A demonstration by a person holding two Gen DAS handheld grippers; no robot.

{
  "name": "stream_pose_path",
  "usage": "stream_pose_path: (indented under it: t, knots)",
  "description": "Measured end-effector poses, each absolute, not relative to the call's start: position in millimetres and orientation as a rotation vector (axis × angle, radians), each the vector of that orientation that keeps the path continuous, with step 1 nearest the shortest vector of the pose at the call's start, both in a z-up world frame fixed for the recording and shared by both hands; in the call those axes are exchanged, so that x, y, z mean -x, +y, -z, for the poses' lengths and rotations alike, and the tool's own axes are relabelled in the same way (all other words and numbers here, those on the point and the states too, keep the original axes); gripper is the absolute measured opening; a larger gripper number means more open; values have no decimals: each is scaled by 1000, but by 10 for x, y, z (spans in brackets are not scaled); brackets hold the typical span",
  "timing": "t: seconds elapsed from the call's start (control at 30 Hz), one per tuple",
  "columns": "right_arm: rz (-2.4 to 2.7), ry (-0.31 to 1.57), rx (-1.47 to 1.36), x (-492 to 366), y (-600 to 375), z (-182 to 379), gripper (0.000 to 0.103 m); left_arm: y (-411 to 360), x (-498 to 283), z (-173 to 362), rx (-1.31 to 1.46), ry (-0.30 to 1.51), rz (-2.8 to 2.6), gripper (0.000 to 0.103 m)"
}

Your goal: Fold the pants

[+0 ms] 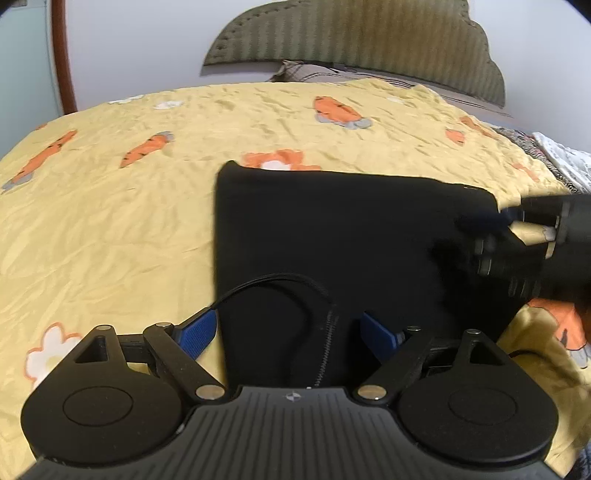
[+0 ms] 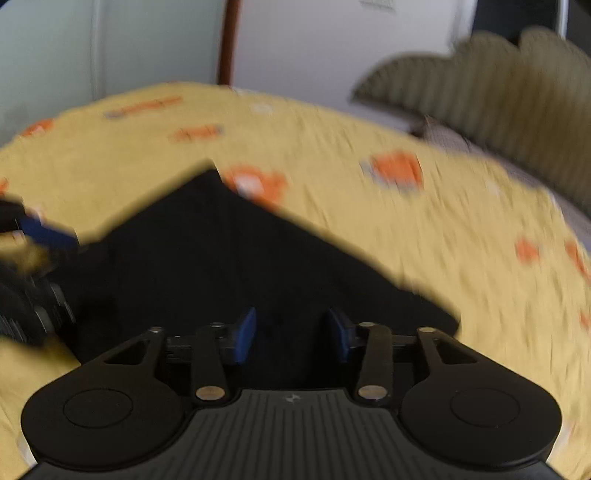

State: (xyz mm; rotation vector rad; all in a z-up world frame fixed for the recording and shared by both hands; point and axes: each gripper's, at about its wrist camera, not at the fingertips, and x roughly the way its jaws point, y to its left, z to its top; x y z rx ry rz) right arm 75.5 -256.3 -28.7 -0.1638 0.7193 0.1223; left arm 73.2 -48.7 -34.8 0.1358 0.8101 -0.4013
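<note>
Pants (image 1: 332, 240): one black pair, lying flat in a folded rectangle on yellow carrot-print bedspread (image 1: 110, 221), near middle. Looks soft, light and limp, likely to sag if lifted at one point; best pinched at corners or along a folded edge. Two grippers: left gripper (image 1: 288, 334) spread over the near left edge, holding nothing; right gripper (image 2: 291, 334) spread over the cloth, view blurred. One headboard (image 1: 354, 33) far behind.

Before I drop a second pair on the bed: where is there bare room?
Free: the yellow bedspread left of the black pants, and the strip between pants and headboard. Crowded: the right side, where the right gripper works the pants' edge, and the near edge by the left gripper.
</note>
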Motion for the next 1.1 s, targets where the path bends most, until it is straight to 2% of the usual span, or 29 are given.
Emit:
stream_pose_path:
  t: [0.1, 0.23, 0.27, 0.3, 0.4, 0.5, 0.7, 0.77, 0.83, 0.9, 1.1]
  knots:
    - [-93, 675, 45, -713, -2642, 289, 49, -562, -758, 372, -151, 823, 374, 88]
    - [-51, 581, 121, -440, -2435, 132, 53, -531, -673, 305, -132, 811, 369, 88]
    - [-72, 585, 130, -406, -2389, 156, 56, -543, -681, 313, -133, 812, 368, 88]
    - [-87, 602, 138, -391, -2364, 210, 64, -554, -684, 328, -142, 823, 356, 88]
    - [-55, 627, 138, -348, -2321, 362, 68, -575, -676, 356, -129, 848, 340, 88]
    - [-35, 624, 60, -258, -2327, 305, 83, -569, -658, 339, -116, 844, 328, 88]
    - [-2, 627, 60, -141, -2342, 329, 84, -590, -630, 331, -115, 845, 303, 88]
    - [12, 619, 55, -100, -2351, 332, 87, -604, -615, 332, -121, 844, 296, 89]
    - [38, 625, 60, -102, -2334, 333, 96, -625, -591, 322, -133, 838, 289, 89]
    - [50, 630, 63, -81, -2328, 334, 100, -640, -562, 313, -145, 832, 283, 91]
    - [57, 616, 53, -5, -2348, 373, 101, -657, -488, 305, -153, 825, 276, 91]
